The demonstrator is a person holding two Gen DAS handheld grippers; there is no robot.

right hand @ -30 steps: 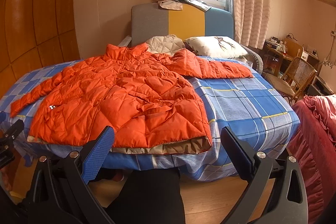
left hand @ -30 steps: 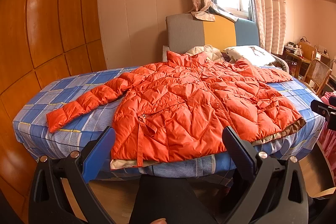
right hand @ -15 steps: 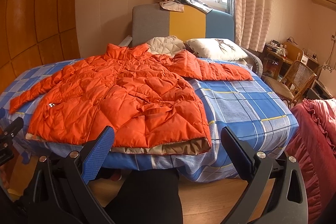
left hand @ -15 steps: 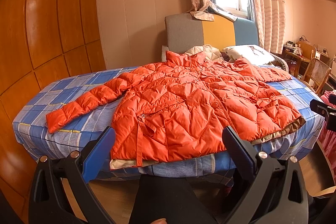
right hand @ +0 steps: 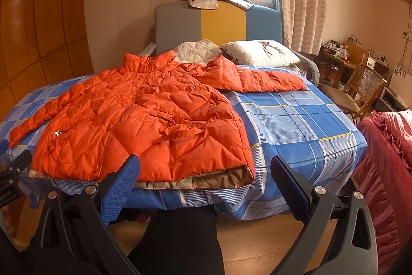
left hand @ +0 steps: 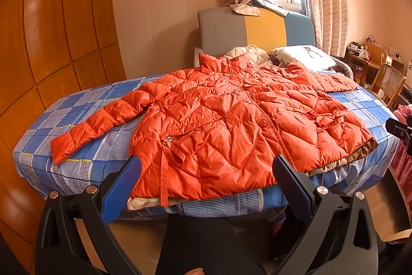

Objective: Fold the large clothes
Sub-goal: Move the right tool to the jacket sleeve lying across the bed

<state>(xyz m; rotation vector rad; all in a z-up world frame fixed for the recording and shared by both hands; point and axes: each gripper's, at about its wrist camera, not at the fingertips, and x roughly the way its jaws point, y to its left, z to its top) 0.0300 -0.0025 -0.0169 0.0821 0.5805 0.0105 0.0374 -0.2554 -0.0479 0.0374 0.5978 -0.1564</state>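
An orange quilted puffer jacket [left hand: 226, 120] lies spread front-up on the bed, collar toward the headboard, hem at the near edge, both sleeves stretched out sideways. It also shows in the right wrist view [right hand: 144, 120]. My left gripper [left hand: 206, 172] is open and empty, held just short of the jacket's hem near its left half. My right gripper [right hand: 204, 169] is open and empty, held in front of the hem's right corner. Each gripper's tip shows at the edge of the other's view.
The bed has a blue plaid sheet [right hand: 296, 125], pillows [right hand: 257, 53] and a grey, yellow and blue headboard [left hand: 252, 30]. A wooden wardrobe [left hand: 51, 43] stands left. A cane chair [right hand: 360, 89], a desk and a pink ruffled cover [right hand: 386, 159] are right.
Both grippers have edged slightly closer to the bed and a little upward. The jacket has not moved. Both jaws stay open.
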